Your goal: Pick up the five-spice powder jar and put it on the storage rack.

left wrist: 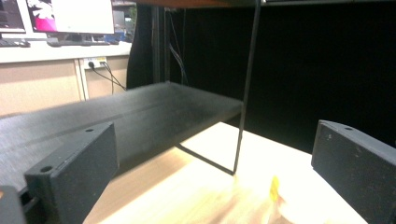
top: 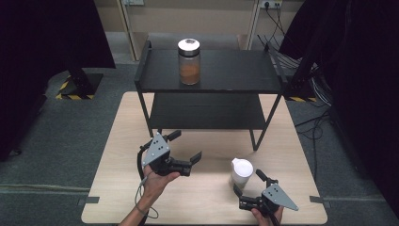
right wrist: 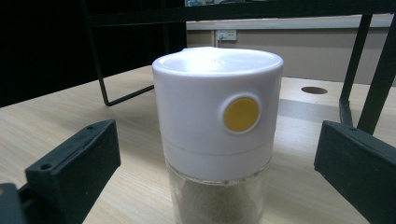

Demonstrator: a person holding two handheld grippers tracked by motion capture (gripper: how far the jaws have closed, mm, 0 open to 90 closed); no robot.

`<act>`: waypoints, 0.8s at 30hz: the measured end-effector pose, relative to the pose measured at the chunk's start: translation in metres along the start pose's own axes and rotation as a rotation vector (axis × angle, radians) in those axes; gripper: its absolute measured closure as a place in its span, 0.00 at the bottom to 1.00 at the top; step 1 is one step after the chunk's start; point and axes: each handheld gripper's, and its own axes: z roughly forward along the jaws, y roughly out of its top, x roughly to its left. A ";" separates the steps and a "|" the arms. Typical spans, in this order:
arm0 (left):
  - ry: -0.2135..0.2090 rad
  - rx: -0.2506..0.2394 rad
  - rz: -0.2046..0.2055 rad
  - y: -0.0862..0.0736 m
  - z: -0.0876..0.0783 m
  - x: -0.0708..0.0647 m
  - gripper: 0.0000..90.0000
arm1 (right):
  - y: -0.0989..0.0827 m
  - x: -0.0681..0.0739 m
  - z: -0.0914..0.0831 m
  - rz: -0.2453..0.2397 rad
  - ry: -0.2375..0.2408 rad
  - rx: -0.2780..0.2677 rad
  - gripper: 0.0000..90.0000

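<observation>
So the white-capped shaker jar (top: 242, 173) sits on the worktop (top: 117, 155) at about 4 o'clock, just ahead of the right claw (top: 248, 189), whose jaws are spread wide with the jar right between them in the right gripper view (right wrist: 217, 135), nothing gripped yet. My worry is that it's tall and narrow, so if one jaw touches before the other, or closes on the smooth cap, it could tip or skid toward the near edge. The left claw (top: 184, 147) hangs open and empty at 7 o'clock with bare worktop around it, but the black shelf rack (top: 207, 70) and its thin legs close off 12 o'clock, where a brown-filled jar (top: 189, 61) already stands on top.
</observation>
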 end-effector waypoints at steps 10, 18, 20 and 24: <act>-0.013 0.021 -0.033 -0.034 0.001 0.002 0.00 | 0.000 0.000 0.000 -0.002 0.001 0.000 0.01; -0.006 0.058 -0.023 -0.064 0.007 0.004 0.00 | 0.000 0.000 0.000 -0.003 0.001 0.000 0.01; -0.002 0.066 -0.018 -0.069 0.008 0.006 0.00 | 0.000 0.000 0.001 -0.005 0.002 0.003 0.01; 0.014 0.048 -0.029 -0.083 0.006 0.008 0.00 | 0.000 0.000 0.000 -0.002 0.000 0.001 0.01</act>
